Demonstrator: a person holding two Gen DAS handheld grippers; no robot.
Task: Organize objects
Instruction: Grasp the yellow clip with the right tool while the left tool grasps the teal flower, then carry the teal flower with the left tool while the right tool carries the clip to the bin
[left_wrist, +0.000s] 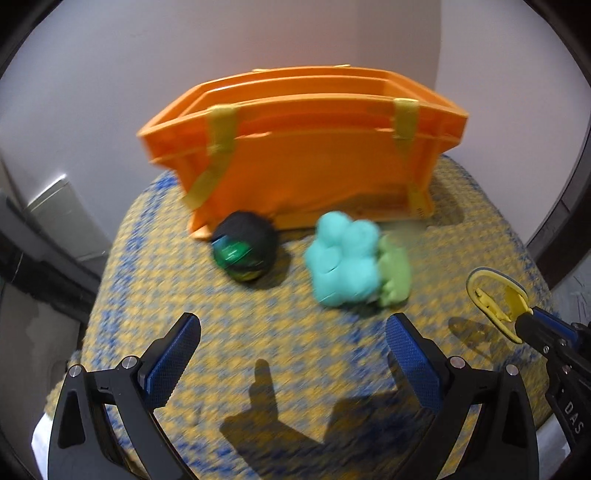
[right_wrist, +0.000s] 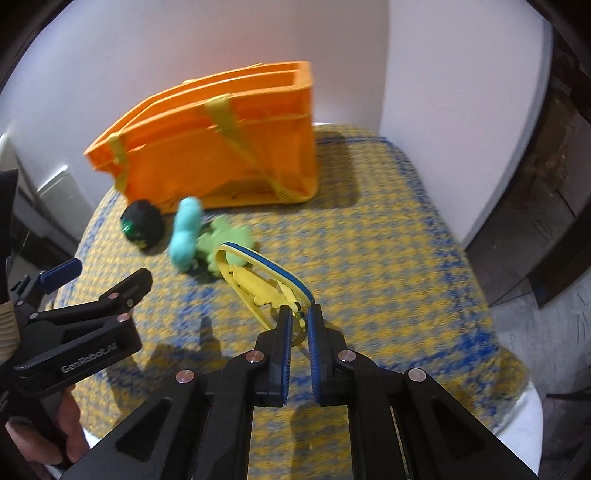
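**Q:** Where is the yellow clip-like tool?

**A:** Pinched by its near end in the right claw, clenched on it and holding it just above the woven yellow-and-blue bench cover, right of the toys. Its looped end points far-left toward the orange tote bag, which by the task is the likely destination.

**Q:** And the other objects?

**A:** A black-and-green ball and a teal soft toy, with a light green one touching its right side, lie just in front of the bag, which stands upright with its mouth open at the far edge by the wall.

**Q:** The left claw?

**A:** Released, jaws spread wide, hovering low over the near part of the cover and aimed between ball and teal toy, seemingly lined up for a pick. Both frames are motion-blurred.
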